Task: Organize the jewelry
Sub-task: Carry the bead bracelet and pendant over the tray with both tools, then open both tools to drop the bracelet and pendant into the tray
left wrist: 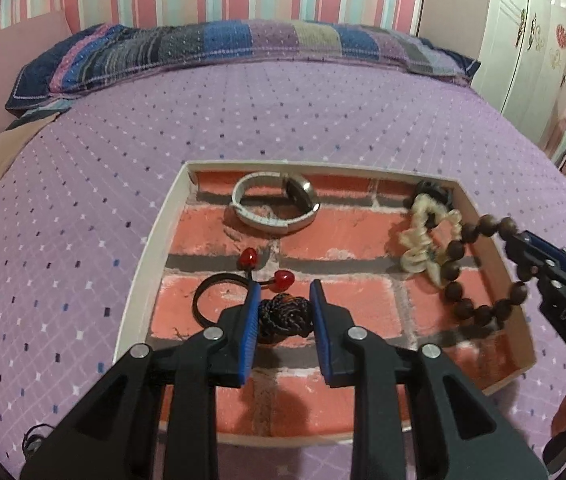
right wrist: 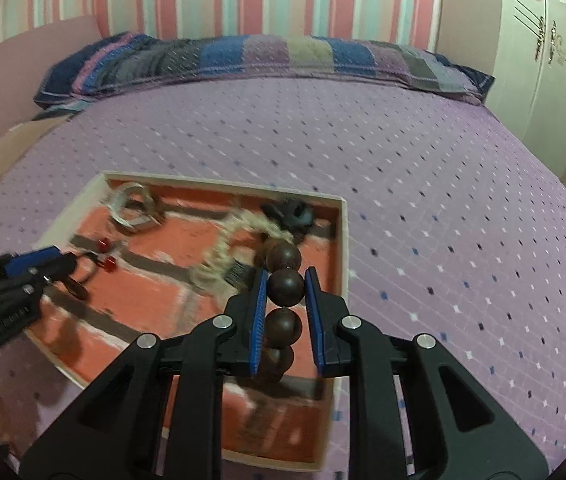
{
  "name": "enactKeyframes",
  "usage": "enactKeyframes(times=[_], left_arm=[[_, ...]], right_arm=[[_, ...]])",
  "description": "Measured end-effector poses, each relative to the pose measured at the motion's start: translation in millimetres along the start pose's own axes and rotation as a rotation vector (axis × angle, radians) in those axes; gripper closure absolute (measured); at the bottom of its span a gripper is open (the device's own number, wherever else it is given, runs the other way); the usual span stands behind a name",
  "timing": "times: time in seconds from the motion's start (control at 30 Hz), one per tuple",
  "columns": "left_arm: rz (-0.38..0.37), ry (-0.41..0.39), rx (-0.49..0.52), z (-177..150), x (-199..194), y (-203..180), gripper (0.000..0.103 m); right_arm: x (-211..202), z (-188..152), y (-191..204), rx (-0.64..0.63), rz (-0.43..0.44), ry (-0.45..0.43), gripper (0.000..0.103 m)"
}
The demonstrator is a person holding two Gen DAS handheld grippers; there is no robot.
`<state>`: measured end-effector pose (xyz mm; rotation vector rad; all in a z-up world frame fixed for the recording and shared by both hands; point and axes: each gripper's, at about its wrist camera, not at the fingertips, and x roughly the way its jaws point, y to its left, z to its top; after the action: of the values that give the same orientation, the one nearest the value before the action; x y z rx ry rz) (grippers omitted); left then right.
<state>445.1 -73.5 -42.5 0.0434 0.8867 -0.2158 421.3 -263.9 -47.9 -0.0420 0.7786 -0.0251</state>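
Left wrist view first: the left tool (left wrist: 284,300) hangs released over the near left part of a shallow tray (left wrist: 151,240), its blue pads on either side of a dark knotted cord (left wrist: 283,316) without touching it. A black hair tie with two red beads (left wrist: 243,280) lies just left of the cord. A pale watch (left wrist: 275,204) lies near the tray's far edge, and a cream scrunchie (left wrist: 429,240) lies toward its right edge, with a dark clip (left wrist: 433,192) in the far right corner. The right tool (left wrist: 523,252) enters from the right, clenched on a brown bead bracelet (left wrist: 479,268) that hangs in a loop over the tray's right side. The tray rests on the purple bed (left wrist: 323,120), toward its near edge.

Right wrist view: the right tool (right wrist: 285,292) grips one large bead of the bracelet (right wrist: 285,290) between its pads; further beads string above and below. Behind them, blurred, are the scrunchie (right wrist: 219,256), clip (right wrist: 289,210) and watch (right wrist: 133,208) in the tray (right wrist: 345,240). The left tool (right wrist: 63,266) shows at the left edge.
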Motion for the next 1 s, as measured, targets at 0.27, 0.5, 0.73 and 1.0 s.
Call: enactKeyframes(times=[0.27, 0.5, 0.73, 1.0], left_arm=[[0.016, 0.026, 0.048, 9, 16, -1, 0.077], [0.07, 0.109, 0.077, 12, 54, 3, 0.077], [0.103, 0.126, 0.115, 16, 69, -2, 0.075], [0.097, 0.133, 0.132, 15, 66, -8, 0.063]], right_arm=[[18, -14, -7, 0.01, -0.045, 0.054, 0.083], [47, -12, 3, -0.011, -0.071, 0.124, 0.083], [70, -8, 7, -0.031, -0.076, 0.183, 0.083], [67, -9, 9, -0.057, -0.062, 0.173, 0.064]])
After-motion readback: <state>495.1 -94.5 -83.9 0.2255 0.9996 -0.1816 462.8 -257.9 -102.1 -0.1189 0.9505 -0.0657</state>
